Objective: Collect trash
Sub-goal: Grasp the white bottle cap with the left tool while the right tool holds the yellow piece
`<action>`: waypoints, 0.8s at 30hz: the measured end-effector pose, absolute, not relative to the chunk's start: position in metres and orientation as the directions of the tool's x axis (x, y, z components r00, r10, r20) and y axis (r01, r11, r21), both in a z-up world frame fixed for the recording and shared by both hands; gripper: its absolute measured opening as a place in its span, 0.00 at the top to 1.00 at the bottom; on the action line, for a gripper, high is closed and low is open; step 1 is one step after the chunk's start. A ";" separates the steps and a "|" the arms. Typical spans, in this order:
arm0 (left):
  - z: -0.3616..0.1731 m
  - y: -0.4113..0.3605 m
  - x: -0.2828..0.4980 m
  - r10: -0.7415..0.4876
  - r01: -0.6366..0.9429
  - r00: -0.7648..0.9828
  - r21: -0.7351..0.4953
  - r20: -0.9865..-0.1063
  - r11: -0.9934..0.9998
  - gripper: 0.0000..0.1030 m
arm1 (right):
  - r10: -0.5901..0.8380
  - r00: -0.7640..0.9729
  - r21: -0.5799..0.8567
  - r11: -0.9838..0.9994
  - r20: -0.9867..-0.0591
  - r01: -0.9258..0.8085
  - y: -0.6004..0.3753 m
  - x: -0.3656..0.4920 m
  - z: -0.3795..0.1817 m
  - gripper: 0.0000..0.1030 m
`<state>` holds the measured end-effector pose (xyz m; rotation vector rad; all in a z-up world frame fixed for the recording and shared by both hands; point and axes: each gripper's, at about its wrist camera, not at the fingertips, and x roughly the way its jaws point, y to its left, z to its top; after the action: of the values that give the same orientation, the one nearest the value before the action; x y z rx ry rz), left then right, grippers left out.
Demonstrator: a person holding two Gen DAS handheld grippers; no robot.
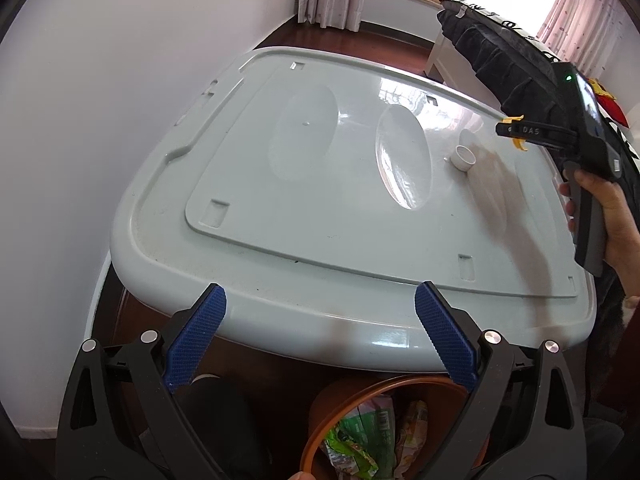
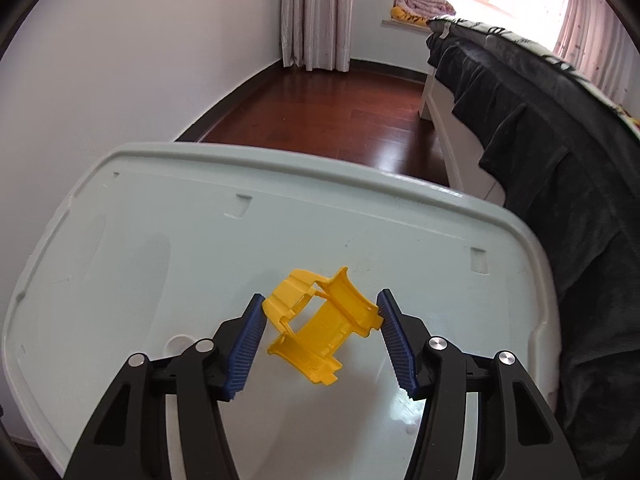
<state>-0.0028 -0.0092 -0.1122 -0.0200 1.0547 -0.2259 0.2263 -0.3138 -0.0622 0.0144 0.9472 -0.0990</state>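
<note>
A yellow plastic piece (image 2: 320, 320) sits between the blue pads of my right gripper (image 2: 320, 316), which is shut on it above the grey plastic lid (image 2: 160, 240). From the left wrist view the right gripper (image 1: 516, 132) shows at the right, held by a hand, with bits of yellow at its tip. A small white cup (image 1: 463, 157) stands on the grey lid (image 1: 320, 220) just left of it. My left gripper (image 1: 320, 316) is open and empty over the lid's near edge. Below it an orange-rimmed bin (image 1: 360, 408) holds green and yellow wrappers (image 1: 368, 436).
The lid has two oval recesses (image 1: 404, 156). A white wall (image 1: 80, 120) stands at the left. A bed with a dark cover (image 2: 540, 140) runs along the right. Wooden floor (image 2: 340, 112) lies beyond the lid. A dark object (image 1: 224, 420) sits beside the bin.
</note>
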 end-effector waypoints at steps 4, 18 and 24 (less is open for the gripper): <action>-0.111 -0.008 -0.005 -0.189 0.171 0.485 -0.119 -0.854 0.978 0.10 | -0.085 0.590 -0.035 0.995 -0.803 0.095 -0.313 0.217 -0.051 0.45; -0.084 -0.056 0.009 -0.260 0.251 0.495 -0.149 -0.829 0.956 0.10 | -0.090 0.603 0.002 0.989 -0.793 0.149 -0.329 0.161 -0.034 0.45; -0.072 -0.082 0.026 -0.246 0.263 0.522 -0.121 -0.817 0.957 0.10 | -0.099 0.604 0.013 0.984 -0.791 0.177 -0.343 0.138 -0.037 0.45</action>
<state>0.0259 -0.0818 -0.0717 0.0188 0.9748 -0.3052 0.1385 -0.3425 -0.0366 0.0933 0.9083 -0.1600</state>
